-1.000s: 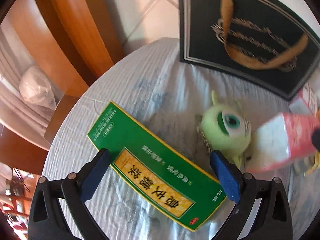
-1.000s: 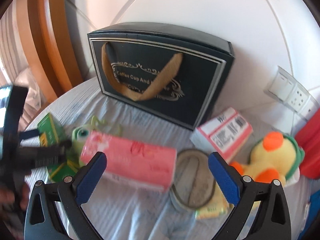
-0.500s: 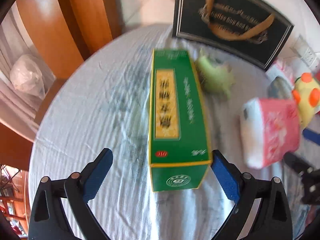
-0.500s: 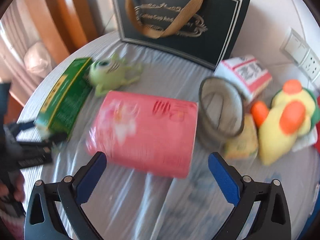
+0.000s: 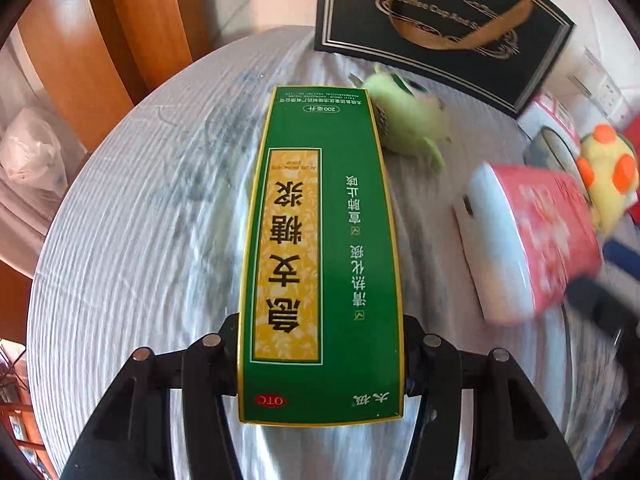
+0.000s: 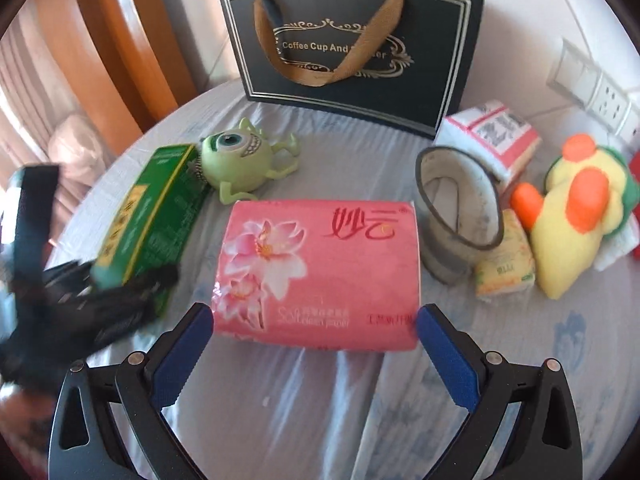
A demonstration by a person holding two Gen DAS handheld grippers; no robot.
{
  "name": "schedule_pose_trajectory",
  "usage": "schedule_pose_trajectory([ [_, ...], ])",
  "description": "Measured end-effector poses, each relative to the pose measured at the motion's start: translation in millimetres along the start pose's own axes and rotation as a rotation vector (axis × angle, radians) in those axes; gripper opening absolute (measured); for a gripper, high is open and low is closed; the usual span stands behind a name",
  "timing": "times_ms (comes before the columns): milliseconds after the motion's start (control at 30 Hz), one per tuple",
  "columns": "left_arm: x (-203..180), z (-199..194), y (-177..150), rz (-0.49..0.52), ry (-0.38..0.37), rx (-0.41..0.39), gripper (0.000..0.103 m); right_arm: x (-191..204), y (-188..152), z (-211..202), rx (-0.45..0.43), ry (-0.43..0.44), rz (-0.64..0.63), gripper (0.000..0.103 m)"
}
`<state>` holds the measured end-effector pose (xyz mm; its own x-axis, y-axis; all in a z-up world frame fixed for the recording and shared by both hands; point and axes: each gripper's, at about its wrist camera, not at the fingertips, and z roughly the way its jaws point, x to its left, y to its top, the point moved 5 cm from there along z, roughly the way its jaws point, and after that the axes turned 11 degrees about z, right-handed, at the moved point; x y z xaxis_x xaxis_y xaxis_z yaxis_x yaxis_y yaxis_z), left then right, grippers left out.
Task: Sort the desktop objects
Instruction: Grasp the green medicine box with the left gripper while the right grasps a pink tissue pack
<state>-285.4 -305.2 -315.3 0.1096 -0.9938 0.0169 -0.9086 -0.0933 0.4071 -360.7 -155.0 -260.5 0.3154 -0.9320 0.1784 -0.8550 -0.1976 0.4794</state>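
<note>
A long green medicine box lies on the round clothed table; my left gripper has its jaws against both sides of the near end, shut on it. It also shows in the right wrist view. A pink tissue pack lies between the open fingers of my right gripper, near their tips; it also shows in the left wrist view. A green one-eyed plush sits beyond the box.
A black gift bag stands at the back. A grey mesh cup, a white-and-red carton, a small yellow packet and a yellow-orange plush lie at the right. The table edge curves at the left.
The left gripper has moved forward and closed on the near end of the green box. The right gripper has drawn near the pink pack, which now lies between its fingertips.
</note>
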Motion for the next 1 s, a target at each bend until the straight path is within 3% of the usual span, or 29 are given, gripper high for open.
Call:
schedule_pose_trajectory([
  [67,-6,-9,-16,0.016,-0.010,0.002,0.053,-13,2,-13,-0.044,0.015,0.048,0.103],
  [200,-19,-31,-32,-0.007,-0.047,-0.004,0.053,-66,8,-34,-0.139,-0.154,0.111,0.103],
  [300,-33,-35,-26,-0.015,-0.064,-0.015,0.053,-106,11,-32,-0.133,-0.234,0.177,0.103],
  [400,-50,-25,-11,-0.003,-0.061,-0.009,0.053,-116,10,-11,-0.070,-0.230,0.168,0.103],
  [500,-58,-11,11,0.000,-0.021,-0.012,0.053,-99,2,10,-0.003,-0.166,0.085,0.101],
  [567,-50,-4,27,0.008,0.074,-0.020,0.053,-85,-4,10,0.007,-0.143,0.046,0.099],
  [733,-22,4,50,-0.029,0.069,-0.007,0.053,-41,-30,4,0.100,0.070,-0.034,0.099],
  [833,-19,-9,40,-0.018,0.049,-0.014,0.053,-22,-34,-5,0.069,0.017,-0.114,0.101],
  [1000,-20,-9,22,0.001,0.021,0.024,0.053,-9,-20,-7,0.048,0.012,-0.146,0.103],
])
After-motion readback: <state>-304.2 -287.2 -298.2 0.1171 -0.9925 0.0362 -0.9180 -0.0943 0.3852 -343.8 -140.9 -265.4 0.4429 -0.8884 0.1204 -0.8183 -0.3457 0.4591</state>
